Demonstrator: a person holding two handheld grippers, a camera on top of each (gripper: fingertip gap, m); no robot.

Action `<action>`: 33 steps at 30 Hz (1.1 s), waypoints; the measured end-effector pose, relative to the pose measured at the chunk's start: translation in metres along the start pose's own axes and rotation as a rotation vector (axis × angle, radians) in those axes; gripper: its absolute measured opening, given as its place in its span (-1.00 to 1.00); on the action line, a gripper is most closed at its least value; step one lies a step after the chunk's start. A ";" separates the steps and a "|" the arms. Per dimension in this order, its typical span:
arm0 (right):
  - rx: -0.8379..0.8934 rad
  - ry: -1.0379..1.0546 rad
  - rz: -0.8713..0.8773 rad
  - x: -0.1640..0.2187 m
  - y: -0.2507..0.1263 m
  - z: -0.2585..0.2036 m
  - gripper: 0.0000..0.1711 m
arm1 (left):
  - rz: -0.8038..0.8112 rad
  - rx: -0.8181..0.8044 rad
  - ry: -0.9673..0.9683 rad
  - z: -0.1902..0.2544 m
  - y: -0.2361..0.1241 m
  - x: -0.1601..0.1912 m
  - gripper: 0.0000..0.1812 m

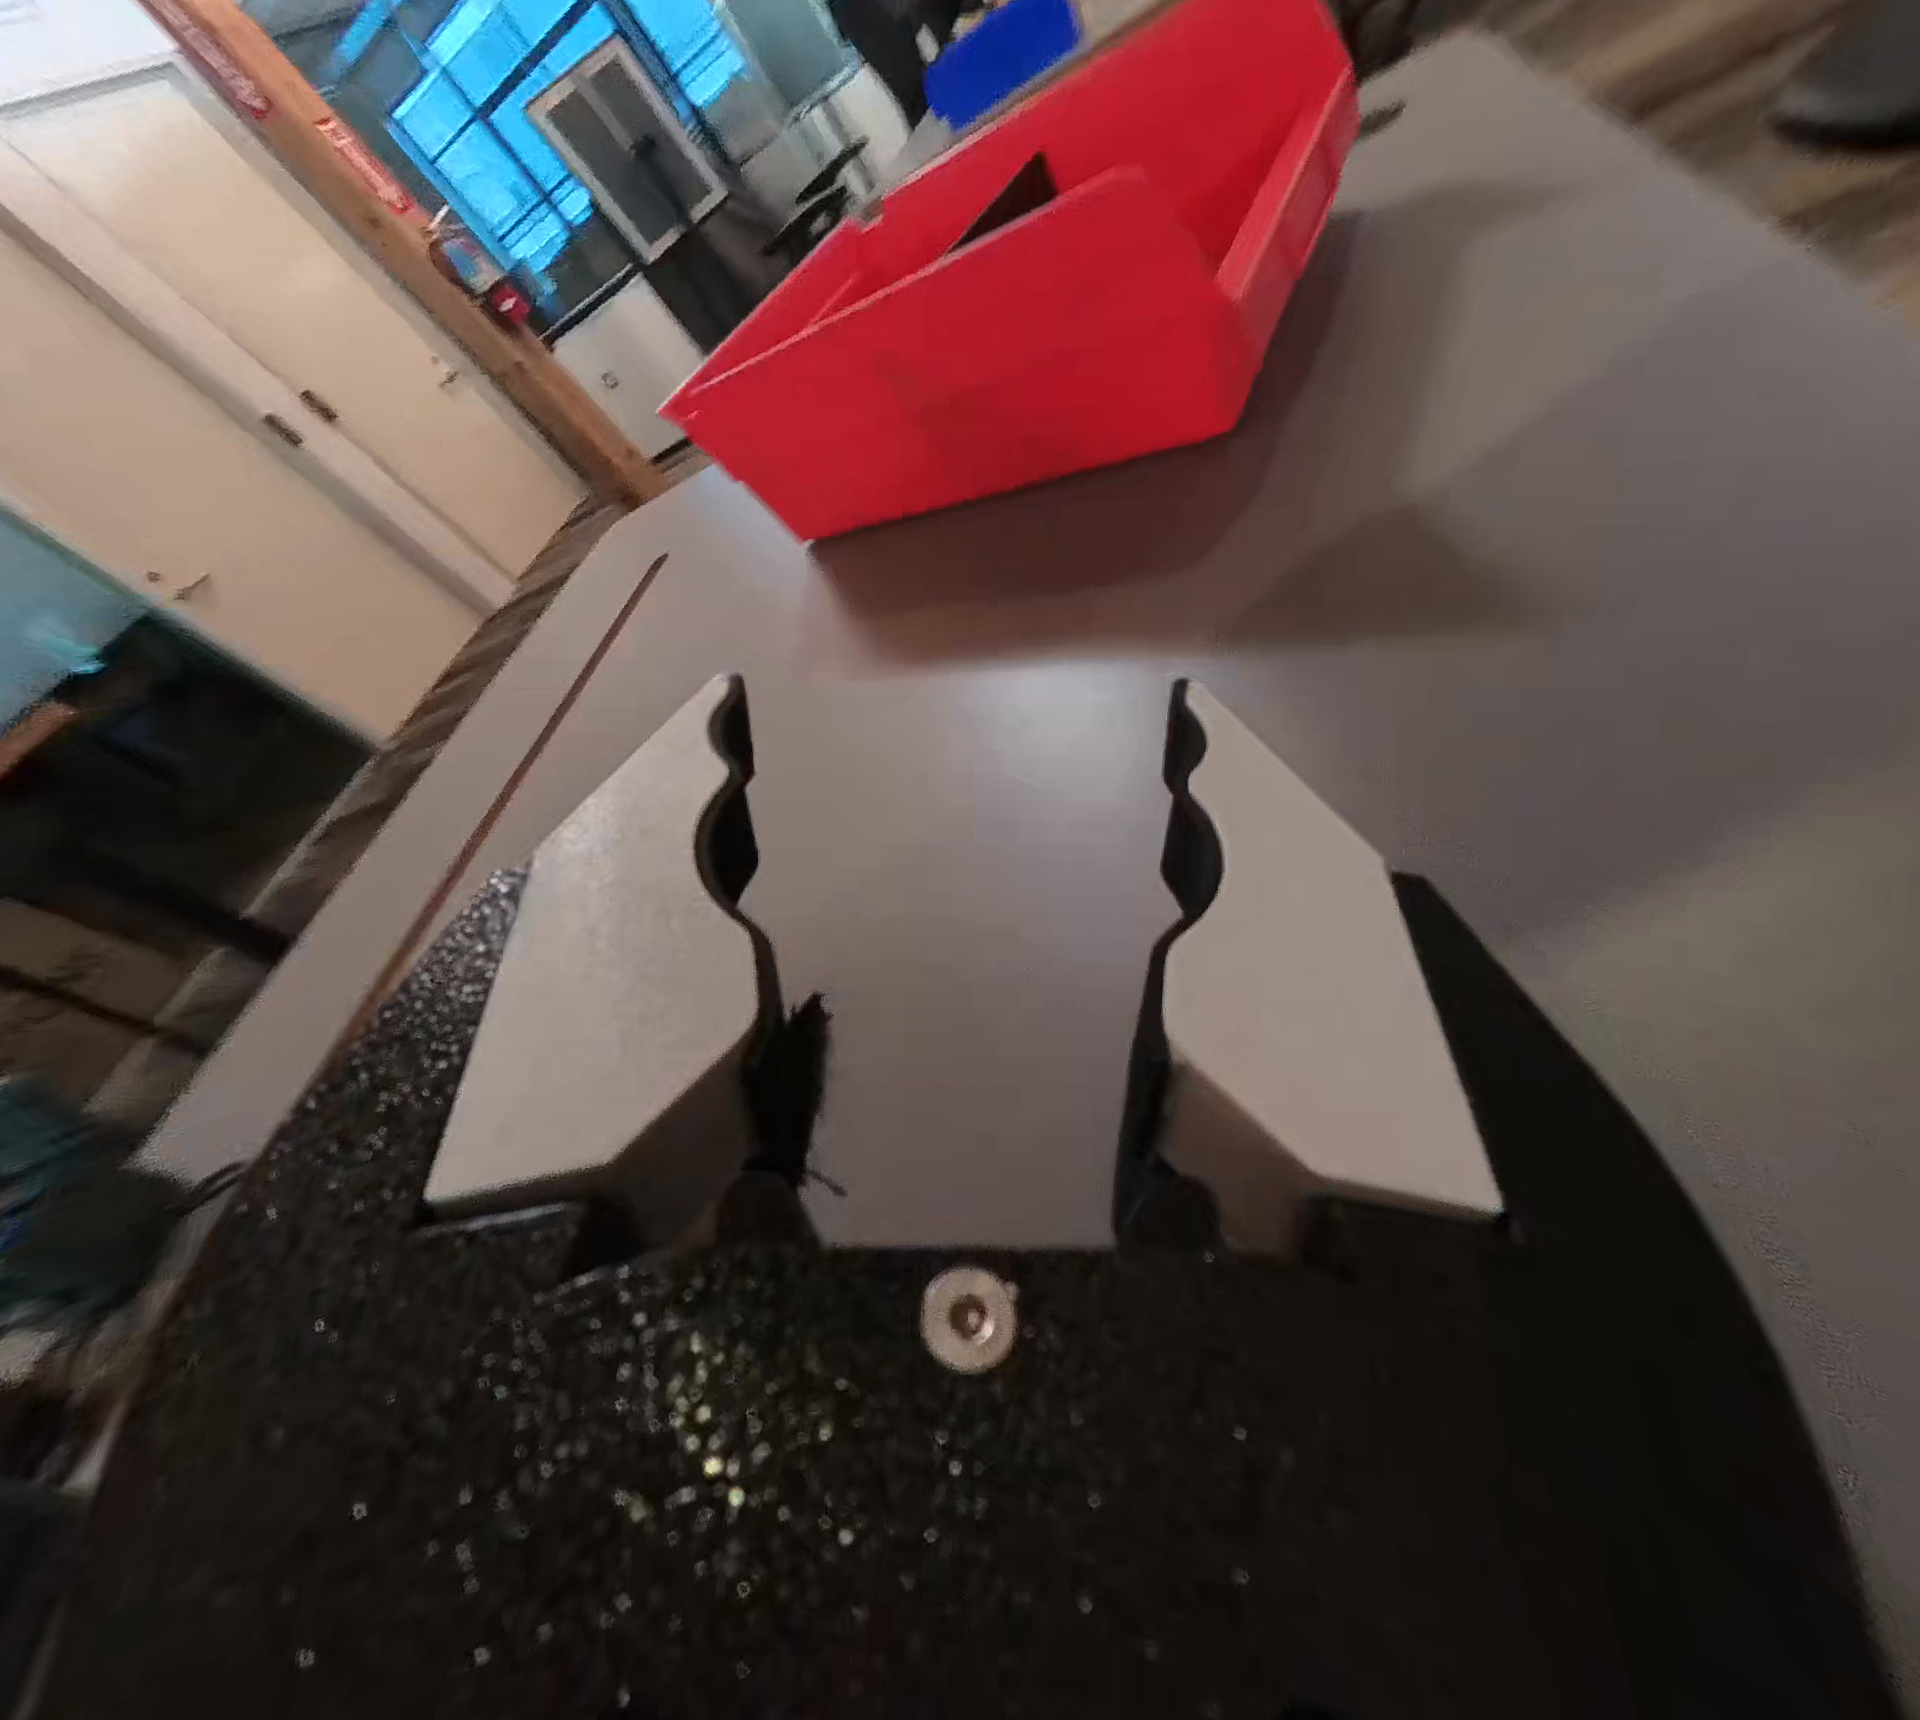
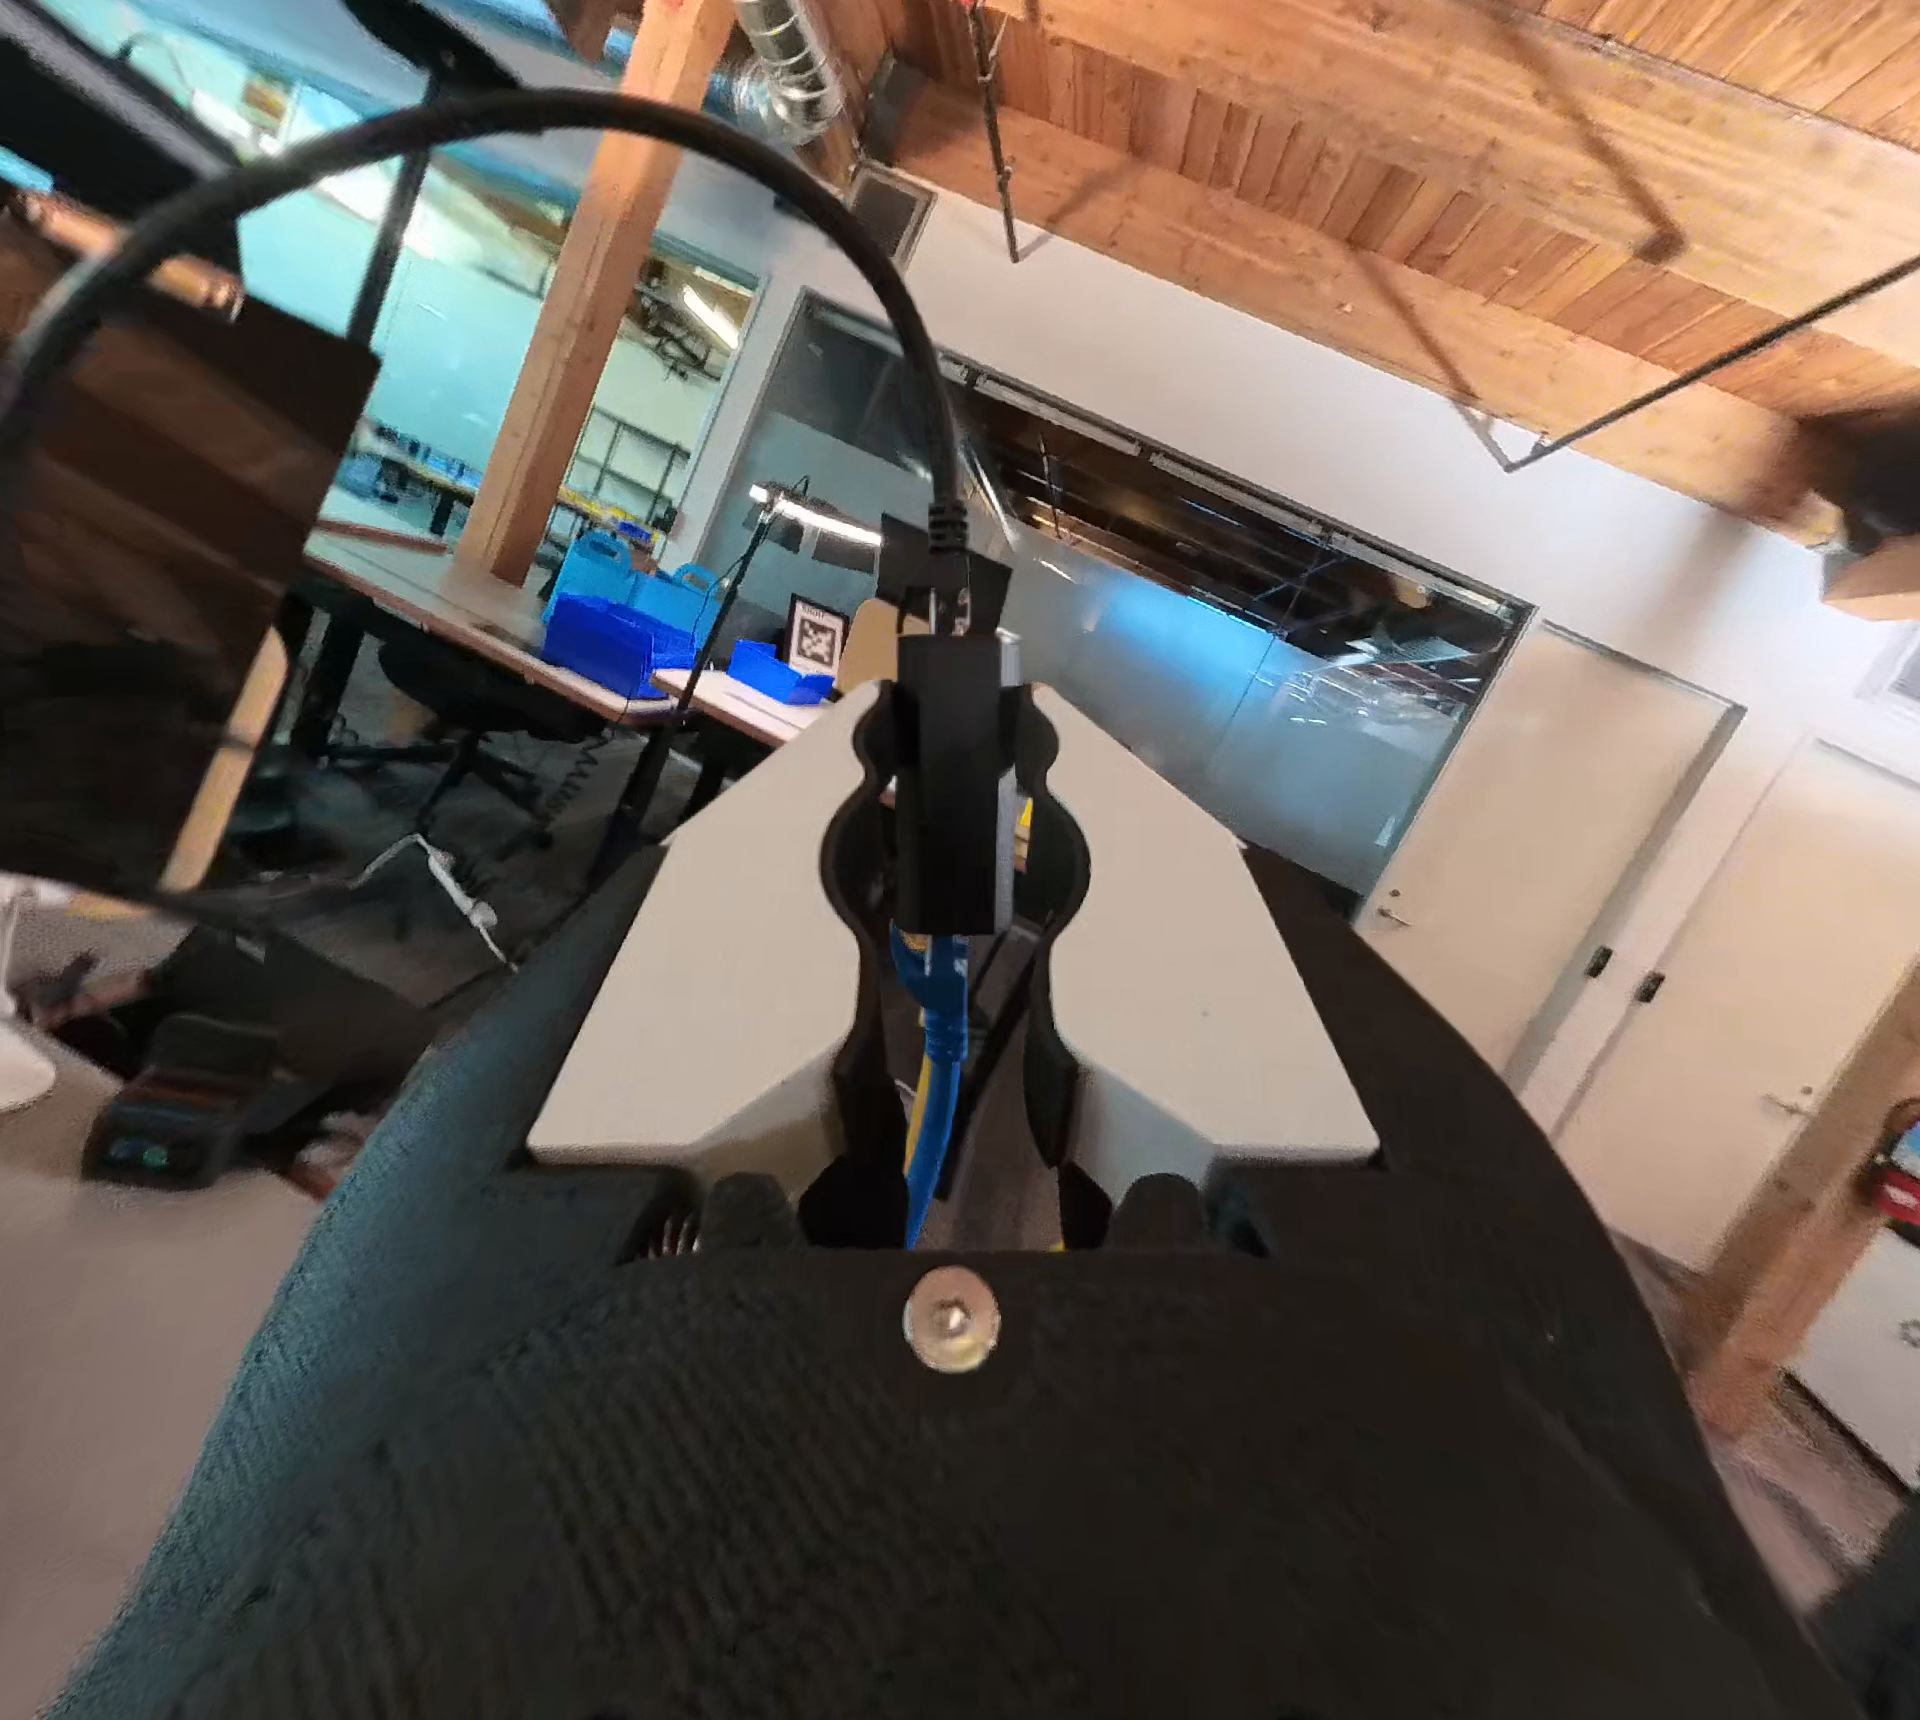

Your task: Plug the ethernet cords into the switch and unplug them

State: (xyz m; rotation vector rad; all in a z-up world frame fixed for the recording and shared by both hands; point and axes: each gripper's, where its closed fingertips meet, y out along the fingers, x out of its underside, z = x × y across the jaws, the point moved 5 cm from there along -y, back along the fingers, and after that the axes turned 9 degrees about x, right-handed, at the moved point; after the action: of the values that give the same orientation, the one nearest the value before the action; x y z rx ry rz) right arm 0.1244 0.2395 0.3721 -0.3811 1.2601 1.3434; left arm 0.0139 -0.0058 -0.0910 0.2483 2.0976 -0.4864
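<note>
In the right wrist view my right gripper (image 2: 951, 714) is shut on a small black switch (image 2: 948, 797), held up in the air and tilted toward the ceiling. A black cord (image 2: 582, 112) is plugged into its far end and arcs up and left. A blue cord (image 2: 940, 1047) and a yellow cord (image 2: 920, 1104) hang from its near end between the fingers. In the left wrist view my left gripper (image 1: 956, 704) is open and empty, low over the dark grey table (image 1: 1455, 631). No cord or switch shows in that view.
A red plastic bin (image 1: 997, 340) stands on the table ahead of the left gripper, a blue bin (image 1: 1003, 44) behind it. The table's left edge (image 1: 582, 683) runs close by. In the right wrist view, work tables with blue bins (image 2: 613, 631) stand beyond. The left gripper's tips are roughly 55 cm from the right gripper's.
</note>
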 end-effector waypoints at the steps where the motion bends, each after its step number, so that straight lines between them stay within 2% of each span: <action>1: 0.017 0.030 0.008 -0.003 0.001 0.008 -0.76 | -0.036 -0.026 0.035 -0.001 0.001 0.003 -0.12; 3: 0.051 0.064 0.017 -0.008 0.000 0.023 -0.76 | -0.071 -0.055 0.072 -0.002 0.001 0.006 -0.14; 7: 0.093 0.074 -0.014 -0.002 0.000 0.046 -0.76 | -0.053 -0.076 0.031 -0.006 -0.001 0.006 -0.14; 14: 0.041 0.158 -0.178 0.066 0.006 0.059 -0.76 | -0.063 -0.082 -0.015 -0.009 -0.001 0.012 -0.16; 18: -0.036 0.188 -0.178 0.088 0.006 0.055 -0.76 | -0.069 -0.079 -0.040 -0.010 -0.002 0.016 -0.16; 29: -0.236 0.287 0.039 0.115 0.012 0.033 -0.75 | -0.063 -0.096 -0.109 -0.016 -0.006 0.023 -0.18; 33: -0.174 0.343 0.242 0.124 0.007 0.040 -0.76 | -0.070 -0.093 -0.111 -0.016 -0.007 0.024 -0.18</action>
State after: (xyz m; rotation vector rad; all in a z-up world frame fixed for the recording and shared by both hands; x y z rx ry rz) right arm 0.1052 0.3362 0.2867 -0.6161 1.5124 1.6494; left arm -0.0139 -0.0051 -0.1022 0.0921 2.0198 -0.4323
